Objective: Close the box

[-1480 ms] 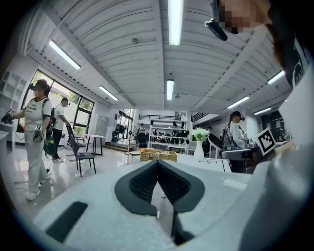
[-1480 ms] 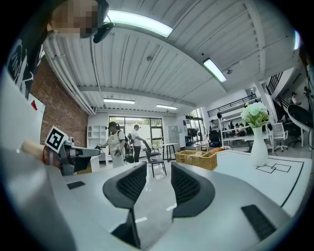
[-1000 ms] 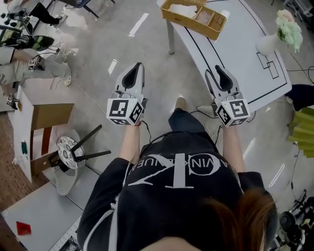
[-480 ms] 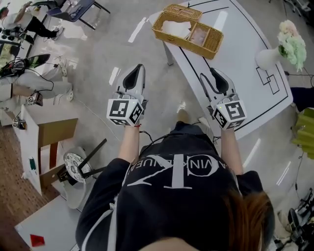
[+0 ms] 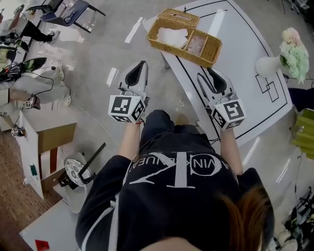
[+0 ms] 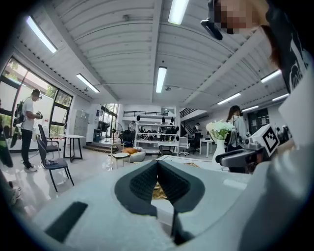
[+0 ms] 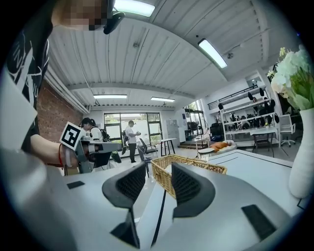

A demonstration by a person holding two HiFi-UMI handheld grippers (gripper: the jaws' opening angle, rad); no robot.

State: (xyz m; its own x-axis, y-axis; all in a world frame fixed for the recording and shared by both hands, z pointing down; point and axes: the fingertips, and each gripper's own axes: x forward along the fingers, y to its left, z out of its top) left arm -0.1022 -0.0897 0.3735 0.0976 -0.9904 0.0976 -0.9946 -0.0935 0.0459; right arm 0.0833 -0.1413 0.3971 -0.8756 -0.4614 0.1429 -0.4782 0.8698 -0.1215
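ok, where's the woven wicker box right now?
Head view, top centre: the woven wicker box sits at the corner of the white table, ahead of the right gripper, left of the white flower vase.

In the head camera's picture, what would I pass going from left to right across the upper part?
Blue chair → left gripper → wicker basket → white vase of flowers. The right gripper overlaps the basket sideways, so it is left out of the order.

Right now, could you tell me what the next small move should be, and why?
Probably bring both forward to the wicker box: it lies open on the table, and the left hand-held gripper and right hand-held gripper hang short of it.
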